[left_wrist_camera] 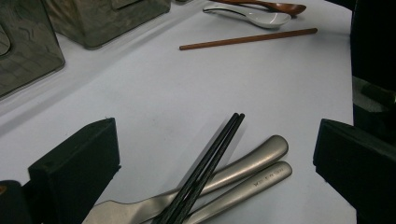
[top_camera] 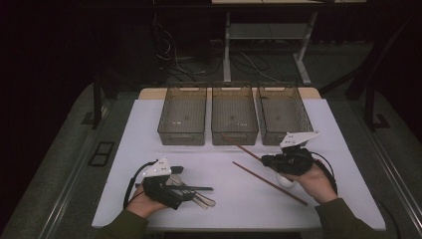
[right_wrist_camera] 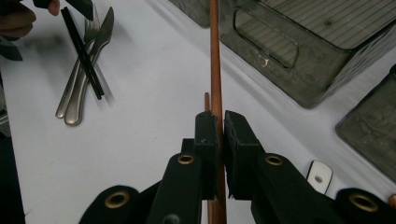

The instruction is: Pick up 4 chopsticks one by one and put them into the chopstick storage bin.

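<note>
High view: the right gripper (top_camera: 271,159) holds a brown chopstick (top_camera: 242,148) whose tip points toward the middle bin (top_camera: 234,130); a second brown chopstick (top_camera: 269,183) lies on the counter (top_camera: 224,209), just beside that hand. The left gripper (top_camera: 186,193) rests by the cutlery.

Left gripper view: its fingers (left_wrist_camera: 74,172) stand released on either side of the black chopsticks (left_wrist_camera: 205,168).

Right gripper view: the fingers (right_wrist_camera: 205,140) are clenched on the brown chopstick, its long axis running straight ahead along the bin's near side.
</note>
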Action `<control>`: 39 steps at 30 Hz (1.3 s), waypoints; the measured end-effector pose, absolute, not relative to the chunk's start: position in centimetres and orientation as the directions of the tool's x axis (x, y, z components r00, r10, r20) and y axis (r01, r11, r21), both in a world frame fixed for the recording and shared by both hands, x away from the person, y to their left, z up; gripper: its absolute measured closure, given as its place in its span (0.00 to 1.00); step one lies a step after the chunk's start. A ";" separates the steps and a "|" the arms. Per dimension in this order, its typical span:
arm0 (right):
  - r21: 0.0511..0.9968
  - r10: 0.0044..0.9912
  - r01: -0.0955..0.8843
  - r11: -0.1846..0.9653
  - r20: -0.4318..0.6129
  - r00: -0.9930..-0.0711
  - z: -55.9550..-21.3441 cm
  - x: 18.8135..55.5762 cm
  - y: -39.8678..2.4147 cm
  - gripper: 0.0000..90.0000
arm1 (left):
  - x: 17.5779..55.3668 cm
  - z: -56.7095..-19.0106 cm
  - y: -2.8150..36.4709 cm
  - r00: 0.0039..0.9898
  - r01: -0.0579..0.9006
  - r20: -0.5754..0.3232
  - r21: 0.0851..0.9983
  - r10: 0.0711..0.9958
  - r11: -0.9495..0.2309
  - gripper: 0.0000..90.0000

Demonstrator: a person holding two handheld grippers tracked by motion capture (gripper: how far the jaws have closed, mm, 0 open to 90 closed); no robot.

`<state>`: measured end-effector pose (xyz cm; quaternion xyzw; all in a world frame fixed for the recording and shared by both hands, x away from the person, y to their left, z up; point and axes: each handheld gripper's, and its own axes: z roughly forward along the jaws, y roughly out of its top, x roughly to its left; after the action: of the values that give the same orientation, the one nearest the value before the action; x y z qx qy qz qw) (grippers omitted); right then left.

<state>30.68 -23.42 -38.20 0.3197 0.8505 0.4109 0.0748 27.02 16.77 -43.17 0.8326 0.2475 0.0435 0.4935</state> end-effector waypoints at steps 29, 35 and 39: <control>0.762 0.585 0.451 0.465 0.118 -0.802 -36.5 33.8 -19.6 0.93 | 27.0 -43.1 16.8 0.875 0.368 -0.174 0.844 0.451 -0.389 0.00; 0.761 0.581 0.450 0.467 0.120 -0.805 -36.6 34.7 -18.6 0.93 | 27.0 -43.1 16.8 0.875 0.369 -0.177 0.846 0.450 -0.385 0.00; 0.753 0.585 0.453 0.477 0.113 -0.803 -36.6 35.3 -17.9 0.93 | 27.0 -43.1 16.8 0.875 0.370 -0.178 0.845 0.450 -0.386 0.00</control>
<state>35.33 -17.85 -36.57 0.3032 0.8556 0.4118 0.0798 27.01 16.75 -43.12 0.8315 0.2465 0.0401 0.4963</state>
